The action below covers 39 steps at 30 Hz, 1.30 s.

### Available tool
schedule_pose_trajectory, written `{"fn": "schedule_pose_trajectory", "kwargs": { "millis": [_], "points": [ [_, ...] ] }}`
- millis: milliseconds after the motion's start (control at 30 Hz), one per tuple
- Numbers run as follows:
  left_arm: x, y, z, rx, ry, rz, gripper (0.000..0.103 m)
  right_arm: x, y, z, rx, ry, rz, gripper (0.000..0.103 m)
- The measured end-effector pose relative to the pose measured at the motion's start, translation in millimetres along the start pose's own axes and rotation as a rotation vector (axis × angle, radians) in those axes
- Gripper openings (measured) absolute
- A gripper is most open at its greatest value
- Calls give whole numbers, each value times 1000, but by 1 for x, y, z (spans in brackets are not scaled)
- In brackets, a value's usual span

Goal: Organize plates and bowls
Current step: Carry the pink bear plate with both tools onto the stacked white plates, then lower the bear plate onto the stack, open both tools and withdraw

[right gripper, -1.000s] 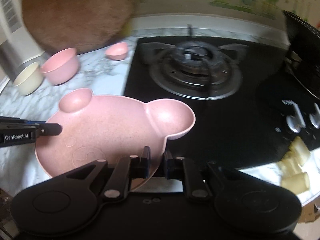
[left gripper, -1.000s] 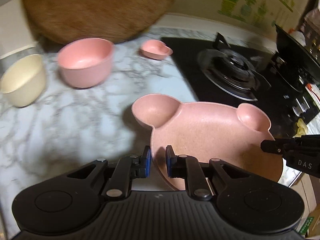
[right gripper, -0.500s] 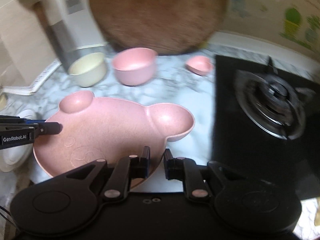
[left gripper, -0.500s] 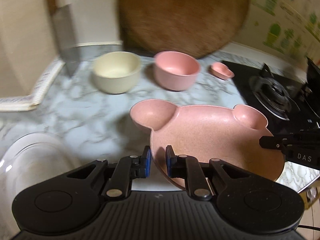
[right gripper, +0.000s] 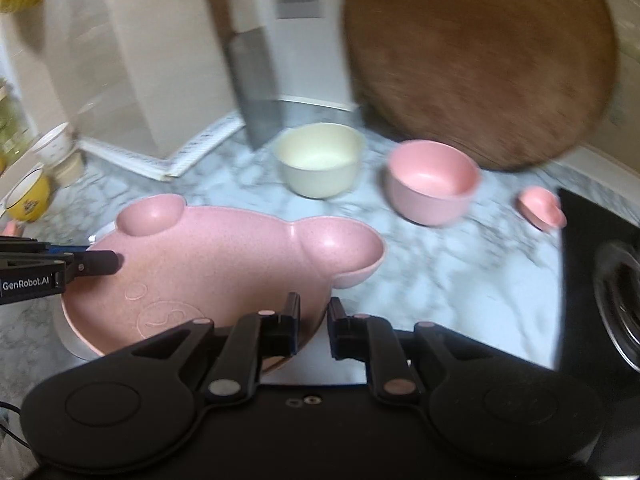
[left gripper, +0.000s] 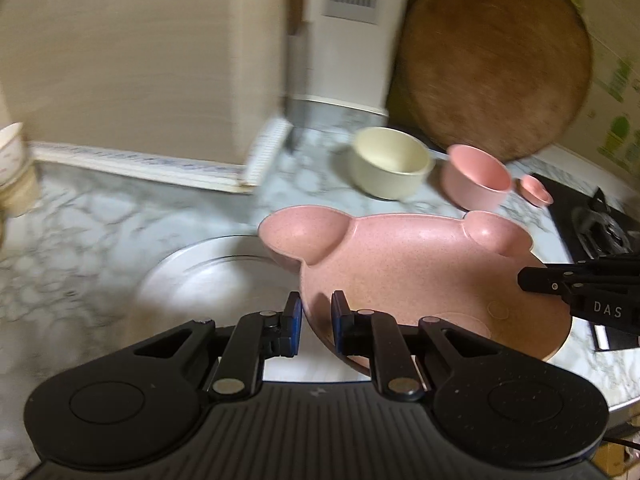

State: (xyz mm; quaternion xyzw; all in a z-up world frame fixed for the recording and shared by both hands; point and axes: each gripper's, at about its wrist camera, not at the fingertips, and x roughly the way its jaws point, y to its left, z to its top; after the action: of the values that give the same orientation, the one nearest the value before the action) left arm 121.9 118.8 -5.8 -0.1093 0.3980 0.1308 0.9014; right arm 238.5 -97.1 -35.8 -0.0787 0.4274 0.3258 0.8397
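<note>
A pink bear-shaped plate with two ear cups is held in the air by both grippers. My left gripper is shut on its left rim. My right gripper is shut on its right rim; the plate also shows in the right wrist view. The plate hangs partly over a white round plate on the marble counter. Behind stand a cream bowl, a pink bowl and a small pink dish.
A round wooden board leans on the back wall. A cleaver stands by a white box. A gas hob lies to the right. Cups stand at the far left.
Both grippers have carried the pink bear plate to the left, away from the hob. The white plate now lies under its left part.
</note>
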Motion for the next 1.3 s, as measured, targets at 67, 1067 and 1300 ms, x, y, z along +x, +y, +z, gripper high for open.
{"fn": "schedule_pose_trajectory", "kwargs": {
  "millis": [67,1067,1300],
  "points": [
    [-4,15,-1,-21,-5,23,15,6,16,6,-23,0,20,13],
    [23,122,-17,-139,15,127,14,88,121,28,-120,33,101,13],
    [26,124,-25,-148,35,122,14,94,124,23,-142,49,100,13]
  ]
}}
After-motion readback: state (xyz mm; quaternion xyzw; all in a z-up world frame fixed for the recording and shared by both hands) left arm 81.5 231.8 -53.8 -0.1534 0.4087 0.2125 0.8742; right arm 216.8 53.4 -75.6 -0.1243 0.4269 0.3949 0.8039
